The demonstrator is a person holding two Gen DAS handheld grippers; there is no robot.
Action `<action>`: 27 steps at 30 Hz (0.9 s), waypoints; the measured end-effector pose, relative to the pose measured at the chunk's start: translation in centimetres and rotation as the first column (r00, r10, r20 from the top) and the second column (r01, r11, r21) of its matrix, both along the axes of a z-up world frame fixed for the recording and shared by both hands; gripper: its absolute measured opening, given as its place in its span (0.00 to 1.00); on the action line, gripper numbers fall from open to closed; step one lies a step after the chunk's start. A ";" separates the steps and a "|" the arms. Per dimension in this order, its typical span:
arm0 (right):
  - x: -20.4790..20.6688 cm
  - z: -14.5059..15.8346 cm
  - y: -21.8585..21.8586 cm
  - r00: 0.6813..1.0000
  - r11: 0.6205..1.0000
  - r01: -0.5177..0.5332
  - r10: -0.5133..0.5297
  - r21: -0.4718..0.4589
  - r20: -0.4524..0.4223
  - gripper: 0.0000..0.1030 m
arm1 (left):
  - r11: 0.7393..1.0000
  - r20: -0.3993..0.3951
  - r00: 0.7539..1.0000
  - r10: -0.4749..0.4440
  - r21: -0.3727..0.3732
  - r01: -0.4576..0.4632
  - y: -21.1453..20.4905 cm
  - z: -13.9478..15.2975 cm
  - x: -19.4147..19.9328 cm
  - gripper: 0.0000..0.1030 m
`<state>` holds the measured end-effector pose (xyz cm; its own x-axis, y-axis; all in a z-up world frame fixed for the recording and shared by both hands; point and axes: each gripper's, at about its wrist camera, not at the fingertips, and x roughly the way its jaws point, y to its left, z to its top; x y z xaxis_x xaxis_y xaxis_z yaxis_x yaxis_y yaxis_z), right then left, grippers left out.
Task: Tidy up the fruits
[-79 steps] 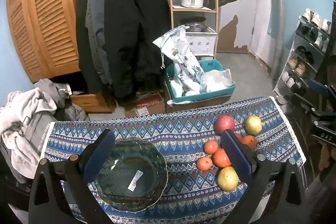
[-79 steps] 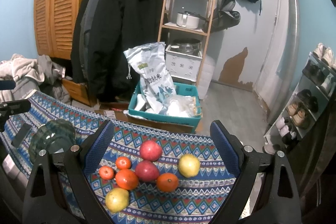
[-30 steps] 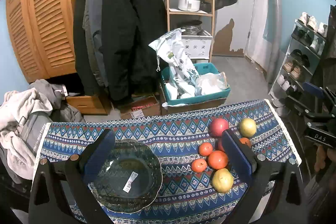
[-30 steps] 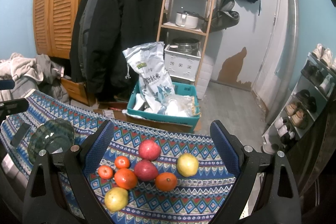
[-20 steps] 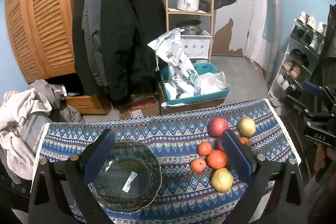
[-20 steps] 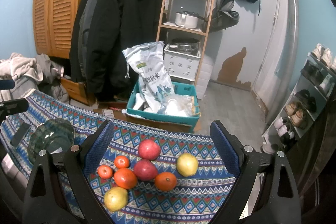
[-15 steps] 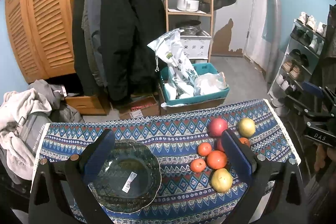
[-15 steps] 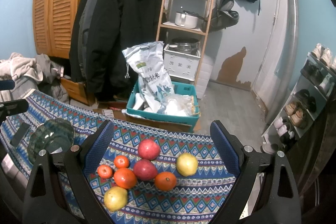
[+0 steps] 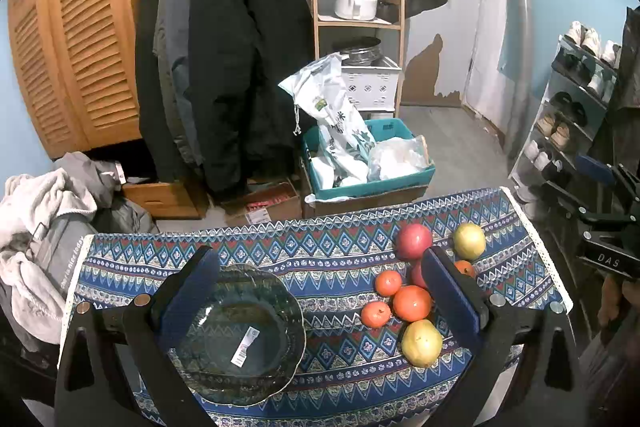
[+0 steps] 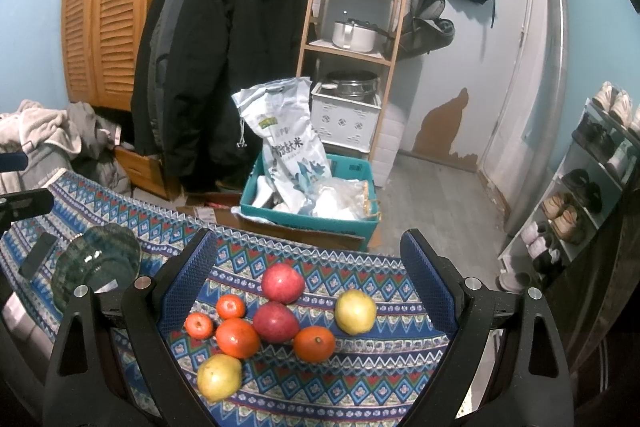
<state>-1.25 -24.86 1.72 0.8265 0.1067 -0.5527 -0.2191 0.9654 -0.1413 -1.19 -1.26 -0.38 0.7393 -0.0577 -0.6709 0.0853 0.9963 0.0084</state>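
Nothing has been sorted yet, judging by how things lie: the green glass bowl (image 9: 236, 335) sits empty on the near left of the patterned tablecloth (image 9: 328, 259), with only a white sticker on its inside, while all the fruit is clustered on the right.

That cluster counts seven pieces in the right wrist view. Two red apples (image 10: 282, 283) lie one behind the other in the middle. Left of them are two small tangerines (image 10: 230, 306), with a larger orange (image 10: 237, 337) just nearer; another orange (image 10: 314, 344) touches the near apple on its right. One yellow pear (image 10: 219, 377) lies nearest, and a second pear (image 10: 355, 311) stands a little apart on the far right (it may be a yellow apple, the fisheye makes it hard to say).

The left gripper (image 9: 316, 299) hangs above the bowl with its fingers spread wide and empty. The right gripper (image 10: 308, 287) hovers over the fruit, likewise fully spread and holding nothing, the pile framed between its blue pads (image 10: 188, 279).

So every piece remains to be moved, presumably into the bowl, and the right gripper looks best placed to begin.
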 end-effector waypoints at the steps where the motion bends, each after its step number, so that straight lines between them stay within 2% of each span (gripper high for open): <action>1: 0.0 0.0 0.0 1.000 1.000 0.000 0.000 -0.001 -0.001 0.89 | 1.000 0.000 1.000 0.000 -0.001 0.000 0.0 0.0 0.0 0.99; 5: 0.1 -0.3 -0.3 1.000 1.000 0.005 -0.005 -0.003 -0.009 0.89 | 1.000 -0.016 1.000 0.007 0.016 -0.007 0.0 -1.0 0.3 0.99; 16: 1.2 -2.2 -0.9 0.998 0.999 0.033 -0.034 -0.025 -0.058 0.89 | 1.000 -0.172 0.985 -0.024 0.015 0.027 -0.3 -5.4 2.2 0.99; 22: 2.0 -4.5 -1.8 0.990 0.997 0.051 -0.057 -0.050 -0.125 0.89 | 0.998 -0.242 0.969 -0.046 0.024 0.053 -1.1 -8.1 3.0 0.99; 27: 2.6 -6.7 -3.0 0.975 0.998 0.058 -0.059 -0.012 -0.214 0.89 | 0.997 -0.288 0.956 -0.054 0.044 0.070 -1.6 -10.4 3.8 0.99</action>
